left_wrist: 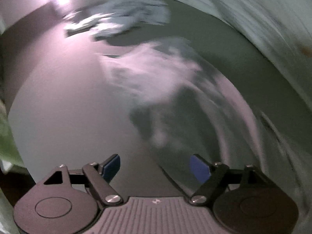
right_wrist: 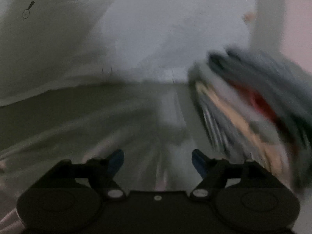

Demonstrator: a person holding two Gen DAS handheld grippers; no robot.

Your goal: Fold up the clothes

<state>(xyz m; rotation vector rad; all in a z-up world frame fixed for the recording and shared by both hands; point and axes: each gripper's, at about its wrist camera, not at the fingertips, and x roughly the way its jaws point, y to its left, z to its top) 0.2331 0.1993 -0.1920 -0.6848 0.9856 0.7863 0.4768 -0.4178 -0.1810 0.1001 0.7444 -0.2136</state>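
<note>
Left gripper [left_wrist: 155, 168]: jaws spread, nothing between them.
Right gripper [right_wrist: 158, 162]: jaws spread, empty.
Clothes: blurred pale garment [left_wrist: 156, 74] ahead of left gripper; blurred pile [right_wrist: 257, 105] at right gripper's right.
</note>
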